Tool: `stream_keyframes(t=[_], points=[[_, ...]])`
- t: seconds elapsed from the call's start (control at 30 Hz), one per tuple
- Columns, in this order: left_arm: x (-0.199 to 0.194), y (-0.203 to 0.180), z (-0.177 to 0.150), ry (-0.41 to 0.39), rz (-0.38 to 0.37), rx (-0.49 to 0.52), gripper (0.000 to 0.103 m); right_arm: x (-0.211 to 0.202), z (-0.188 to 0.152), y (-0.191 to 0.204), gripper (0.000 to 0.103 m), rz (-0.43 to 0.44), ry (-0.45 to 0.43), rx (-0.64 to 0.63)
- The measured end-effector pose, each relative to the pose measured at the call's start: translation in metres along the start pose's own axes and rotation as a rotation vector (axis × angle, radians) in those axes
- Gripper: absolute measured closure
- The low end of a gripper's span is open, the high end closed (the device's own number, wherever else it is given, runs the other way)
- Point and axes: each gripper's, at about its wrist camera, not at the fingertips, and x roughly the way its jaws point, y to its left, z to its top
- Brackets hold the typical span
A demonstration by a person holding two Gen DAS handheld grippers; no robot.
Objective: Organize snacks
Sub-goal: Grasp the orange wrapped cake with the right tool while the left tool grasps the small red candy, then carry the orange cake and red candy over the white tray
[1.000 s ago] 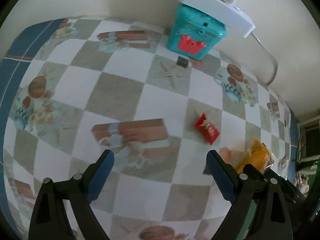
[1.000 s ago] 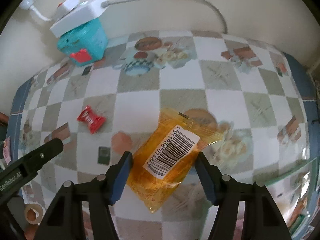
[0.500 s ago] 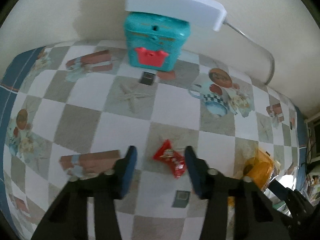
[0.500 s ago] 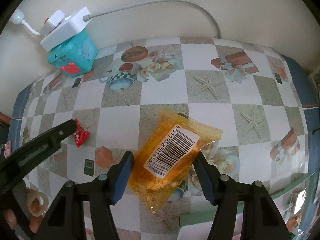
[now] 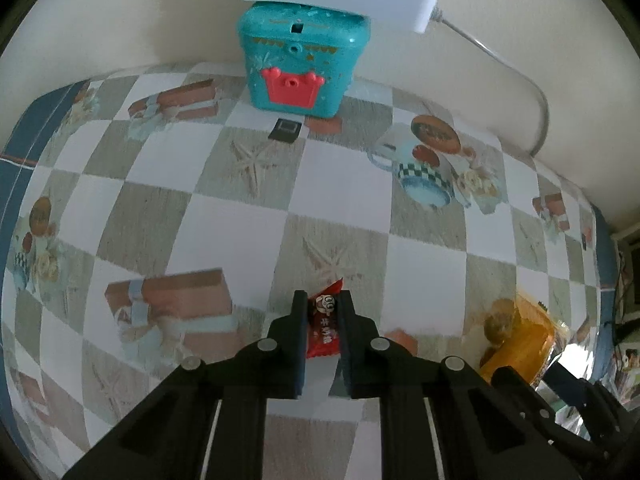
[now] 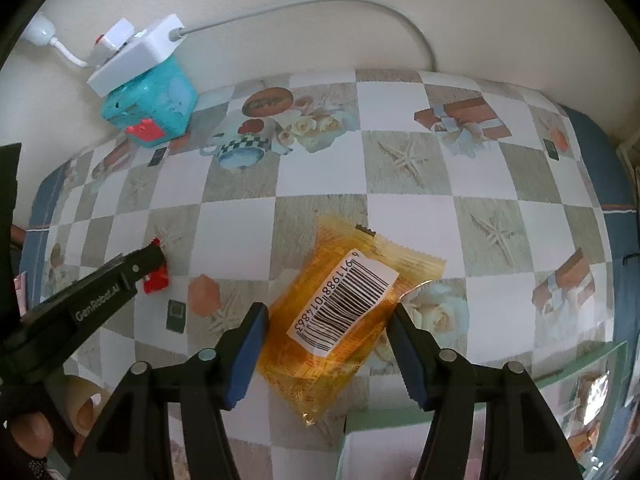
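Left claw (image 5: 323,309), jaws just closed, pinching a red candy (image 5: 325,328) on the checkered surface (image 5: 224,236); right claw (image 6: 328,330), part open, straddling an orange packet (image 6: 344,316) lying flat; teal box (image 5: 300,70) at the wall beyond.
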Motion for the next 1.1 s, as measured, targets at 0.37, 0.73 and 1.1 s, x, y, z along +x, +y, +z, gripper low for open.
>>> stream_keyframes(t=[0.37, 0.73, 1.1], points=[[-0.029, 0.026, -0.027, 0.037, -0.023, -0.038, 0.088, -0.033, -0.026, 0.019, 0.039, 0.012, -0.011, -0.043], [-0.081, 0.054, -0.092, 0.027, -0.086, -0.222, 0.088, -0.071, -0.078, 0.025, 0.039, 0.074, -0.042, -0.007], [-0.131, 0.076, -0.154, -0.007, -0.184, -0.346, 0.088, -0.114, -0.162, 0.027, 0.039, 0.119, -0.113, 0.098]])
